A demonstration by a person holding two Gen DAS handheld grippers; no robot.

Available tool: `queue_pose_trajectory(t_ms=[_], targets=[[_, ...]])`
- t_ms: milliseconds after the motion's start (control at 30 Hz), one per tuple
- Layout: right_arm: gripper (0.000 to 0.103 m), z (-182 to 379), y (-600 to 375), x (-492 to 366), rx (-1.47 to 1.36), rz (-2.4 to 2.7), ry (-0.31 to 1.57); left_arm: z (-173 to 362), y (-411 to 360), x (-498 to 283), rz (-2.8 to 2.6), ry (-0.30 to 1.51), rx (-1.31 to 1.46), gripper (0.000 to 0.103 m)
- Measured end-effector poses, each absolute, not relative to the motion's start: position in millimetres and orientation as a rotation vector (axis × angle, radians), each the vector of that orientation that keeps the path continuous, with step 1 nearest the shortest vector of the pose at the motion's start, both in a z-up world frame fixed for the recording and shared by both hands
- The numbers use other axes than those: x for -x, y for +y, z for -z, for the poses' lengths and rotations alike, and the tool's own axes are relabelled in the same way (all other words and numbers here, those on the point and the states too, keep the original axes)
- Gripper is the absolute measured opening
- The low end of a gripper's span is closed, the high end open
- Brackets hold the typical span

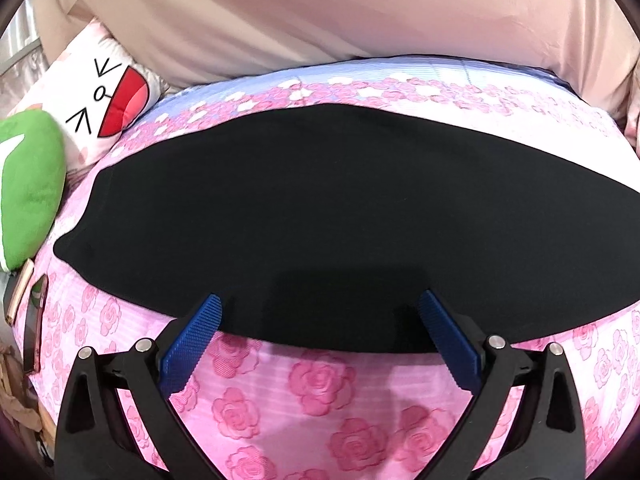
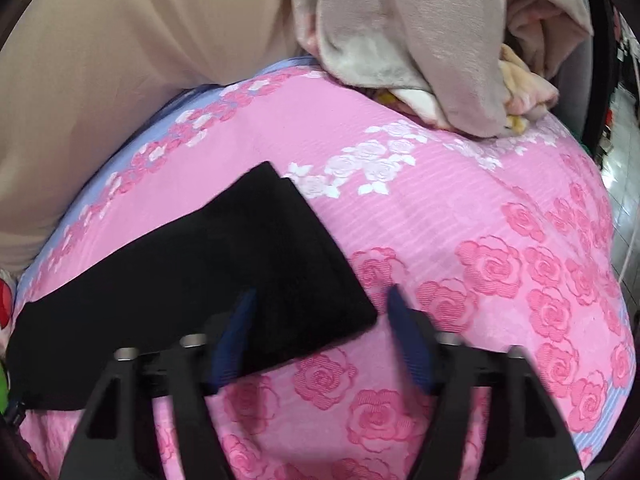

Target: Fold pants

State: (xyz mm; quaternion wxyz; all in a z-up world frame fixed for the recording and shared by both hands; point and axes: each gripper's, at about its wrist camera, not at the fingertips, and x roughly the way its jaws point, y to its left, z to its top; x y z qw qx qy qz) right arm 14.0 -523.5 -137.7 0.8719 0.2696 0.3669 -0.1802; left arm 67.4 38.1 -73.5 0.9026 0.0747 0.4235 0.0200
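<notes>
Black pants (image 1: 320,208) lie flat in a long band across the pink rose bedspread (image 1: 320,400). My left gripper (image 1: 320,298) hovers over their near edge, open wide, with both blue pads (image 1: 196,340) apart and nothing held. In the right wrist view one narrow end of the pants (image 2: 248,264) lies folded flat, its near corner pointing between my fingers. My right gripper (image 2: 320,300) is open: the left finger (image 2: 236,332) is over the cloth, the right finger (image 2: 408,340) is over the bare bedspread (image 2: 460,220). That view is blurred.
A white pillow with a cartoon face (image 1: 104,96) and a green plush (image 1: 28,188) sit at the bed's far left, with a phone (image 1: 20,300) at the left edge. Beige fabric (image 1: 320,12) lies behind the bed. A grey blanket heap (image 2: 420,40) occupies the far right corner.
</notes>
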Motion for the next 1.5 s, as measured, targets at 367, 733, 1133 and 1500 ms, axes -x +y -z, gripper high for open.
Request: queue_pose_trajectory(t_ms=[367, 733, 1133, 1500], targets=[[0.019, 45.6, -428.9, -41.8, -0.588, 0.085, 0.596, 72.0, 101.2, -60.6, -0.051, 0.866, -0.049, 0.097], [0.019, -13.6, -184.8, -133.9, -0.305, -0.359, 0.644, 76.2, 177.9, -44.8, -0.087, 0.854, 0.086, 0.097], [0.021, 79.1, -25.8, -175.8, -0.093, -0.465, 0.869, 83.5, 232.2, -34.3, -0.174, 0.849, 0.182, 0.097], [0.031, 77.5, -24.8, -177.0, -0.079, -0.457, 0.888, 73.3, 212.3, -40.9, -0.138, 0.830, 0.143, 0.097]])
